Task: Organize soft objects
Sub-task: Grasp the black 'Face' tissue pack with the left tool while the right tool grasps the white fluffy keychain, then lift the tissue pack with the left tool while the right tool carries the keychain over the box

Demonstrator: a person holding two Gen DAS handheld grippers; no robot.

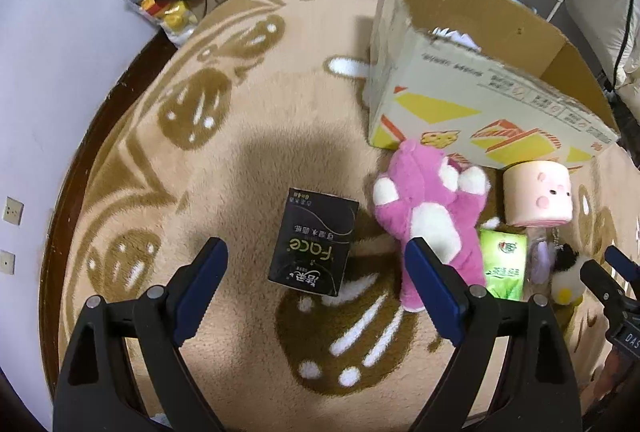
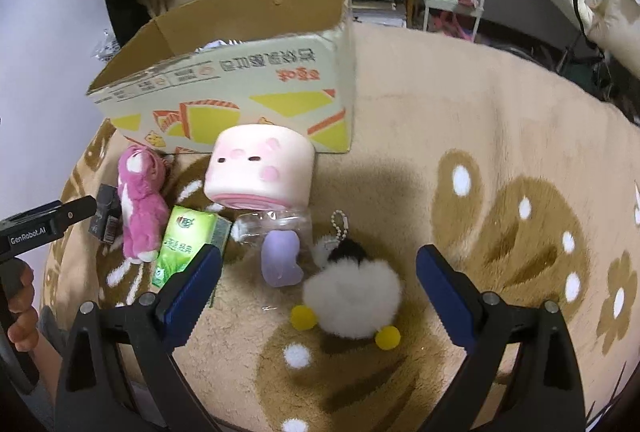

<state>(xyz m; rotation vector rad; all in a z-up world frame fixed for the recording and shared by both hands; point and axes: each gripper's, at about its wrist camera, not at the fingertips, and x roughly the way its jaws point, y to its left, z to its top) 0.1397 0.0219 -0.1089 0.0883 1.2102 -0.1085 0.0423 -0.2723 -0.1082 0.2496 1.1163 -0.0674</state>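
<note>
Nearest the right wrist camera lies the white fluffy keychain plush [image 2: 352, 298], with yellow feet and a bead chain, sitting on the blanket [image 2: 500, 120] between the wide-spread fingers of the right gripper [image 2: 318, 274], which hold nothing. From the left of the row: the black tissue pack [image 1: 314, 242] lies flat on the blanket in front of the left gripper [image 1: 316, 274], whose fingers are also spread wide and empty; just beside it to the right is the pink plush bear [image 1: 430, 216], its head close to the front wall of the cardboard box [image 1: 472, 88]; next comes the green tissue pack [image 1: 505, 266], touching the bear's side; then a clear plastic packet with a lilac item [image 2: 282, 260] inside; behind these stands the pink pig-faced cushion [image 2: 260, 170], close to the box front. The box is open at the top, with something white and crinkled showing inside. Nothing appears to be picked up yet, so the step in hand looks like reaching for a first grasp. The next move probably calls for lowering either gripper over its nearest item, closing gently on the soft body, then lifting it clear over the box wall.
</note>
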